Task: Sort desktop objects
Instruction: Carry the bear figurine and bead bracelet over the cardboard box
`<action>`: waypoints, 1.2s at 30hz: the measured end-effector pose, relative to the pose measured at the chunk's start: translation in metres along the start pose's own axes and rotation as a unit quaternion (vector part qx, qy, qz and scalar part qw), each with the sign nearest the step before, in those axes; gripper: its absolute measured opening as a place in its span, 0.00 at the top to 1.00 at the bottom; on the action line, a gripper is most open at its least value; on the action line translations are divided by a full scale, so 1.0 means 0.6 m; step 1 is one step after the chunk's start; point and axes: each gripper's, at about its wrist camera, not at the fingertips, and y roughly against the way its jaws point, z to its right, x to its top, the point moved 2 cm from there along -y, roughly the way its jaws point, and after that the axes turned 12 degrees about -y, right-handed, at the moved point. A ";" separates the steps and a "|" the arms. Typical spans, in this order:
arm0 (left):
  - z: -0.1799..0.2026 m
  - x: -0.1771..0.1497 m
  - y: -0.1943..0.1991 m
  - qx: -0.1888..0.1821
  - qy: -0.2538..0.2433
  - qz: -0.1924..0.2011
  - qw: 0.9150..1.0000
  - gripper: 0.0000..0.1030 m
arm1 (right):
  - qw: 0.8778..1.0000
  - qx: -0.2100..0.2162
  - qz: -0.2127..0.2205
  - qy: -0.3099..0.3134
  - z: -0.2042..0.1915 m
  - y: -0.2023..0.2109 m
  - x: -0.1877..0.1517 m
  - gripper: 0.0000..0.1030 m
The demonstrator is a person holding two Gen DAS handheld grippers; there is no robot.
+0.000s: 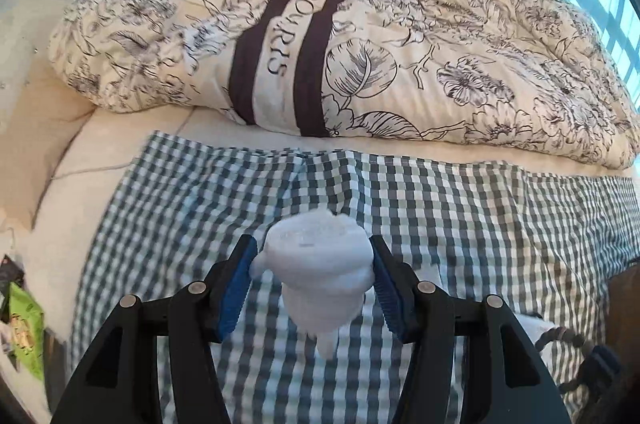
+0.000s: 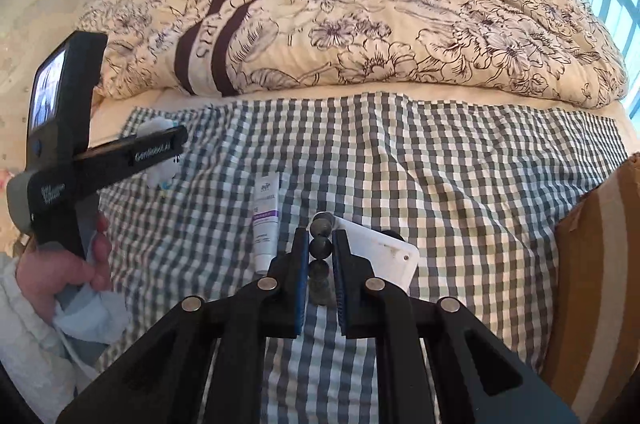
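1. Left wrist view: left gripper (image 1: pixel 314 278) points forward and down over the checked cloth (image 1: pixel 460 208). Its jaws stand about half apart, with the blue pads (image 1: pixel 236 288) clamped on both sides of a white plush toy (image 1: pixel 316 264). The toy is off the cloth, its lower part dangling below the pads. It is blurred, so the exact shape is unclear.
2. Same view, surroundings: a floral duvet (image 1: pixel 420 36) is bunched at the far side of the bed. A green packet (image 1: pixel 24 328) sits at the left edge. A white item and a dark beaded strand (image 1: pixel 556 336) are partly seen at lower right, behind the finger.
3. Right wrist view: right gripper (image 2: pixel 320 256) is angled down over the same cloth, jaws nearly together and pinched on a string of dark beads (image 2: pixel 320 248), which runs between the pads and pokes out past the tips.
4. Same view: a white flat device (image 2: pixel 384 256) lies on the cloth just behind the right finger. A white tube with a purple label (image 2: pixel 265 220) lies just left of the tips.
5. Same view, left side: the person's hand (image 2: pixel 60 264) grips the handle of the left gripper, which is raised and holds the plush toy above the cloth's far-left corner. A cardboard box (image 2: pixel 592 264) sits at right.
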 end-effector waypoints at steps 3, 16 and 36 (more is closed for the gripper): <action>0.004 -0.009 0.034 0.002 -0.004 0.003 1.000 0.44 | 1.000 0.000 0.008 0.003 0.009 0.031 0.000 0.89; 0.155 -0.012 0.192 -0.033 -0.083 0.029 0.996 0.44 | 0.997 -0.011 0.049 -0.061 0.145 0.183 0.016 0.89; 0.651 0.007 0.358 -0.233 -0.220 0.075 0.944 0.44 | 0.974 -0.132 0.087 -0.162 0.502 0.381 0.013 0.89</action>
